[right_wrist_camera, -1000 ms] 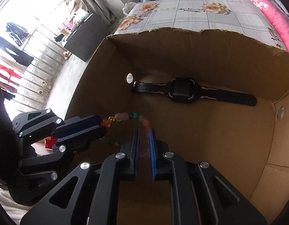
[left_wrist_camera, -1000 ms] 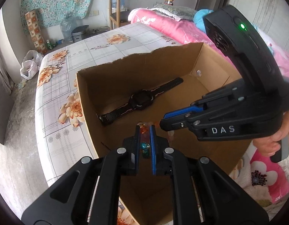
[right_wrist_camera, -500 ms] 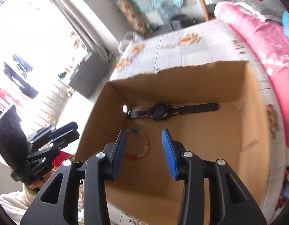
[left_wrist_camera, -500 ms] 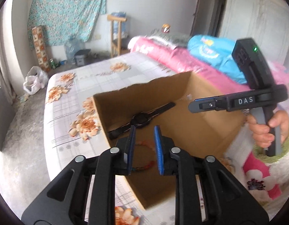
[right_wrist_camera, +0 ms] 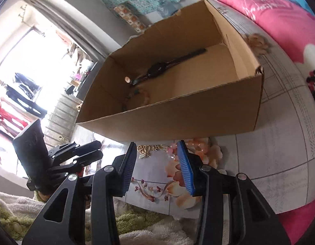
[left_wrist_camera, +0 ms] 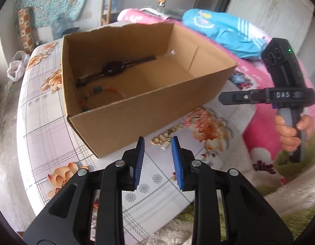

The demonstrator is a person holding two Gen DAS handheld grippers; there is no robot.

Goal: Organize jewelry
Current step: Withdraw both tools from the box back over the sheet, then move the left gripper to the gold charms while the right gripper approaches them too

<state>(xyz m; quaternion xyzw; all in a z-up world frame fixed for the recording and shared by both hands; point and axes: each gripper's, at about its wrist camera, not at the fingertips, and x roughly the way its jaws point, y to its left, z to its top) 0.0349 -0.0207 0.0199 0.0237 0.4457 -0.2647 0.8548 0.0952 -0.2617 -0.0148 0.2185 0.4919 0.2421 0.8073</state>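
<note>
An open cardboard box (left_wrist_camera: 149,110) stands on a floral sheet; it also shows in the right wrist view (right_wrist_camera: 178,118). Inside lie a black watch (left_wrist_camera: 114,68) and a coloured bead bracelet (left_wrist_camera: 100,94), also seen in the right wrist view as the watch (right_wrist_camera: 163,67) and bracelet (right_wrist_camera: 140,96). Gold jewelry (left_wrist_camera: 164,136) and a pink bead piece (right_wrist_camera: 171,153) lie on the sheet in front of the box; the gold pieces (right_wrist_camera: 149,150) sit just ahead of my right gripper. My left gripper (left_wrist_camera: 157,143) is open and empty before the box. My right gripper (right_wrist_camera: 156,149) is open and empty.
A pink blanket (left_wrist_camera: 259,110) and a blue garment (left_wrist_camera: 225,30) lie to the right. A green shaggy rug (right_wrist_camera: 126,220) lies below the sheet's edge. A chair (left_wrist_camera: 107,6) and a white bag (left_wrist_camera: 16,65) stand on the floor far back.
Both grippers let go of the bead bracelet, which now lies in the box. Both have opened and drawn back out of the box to the sheet in front of it.
</note>
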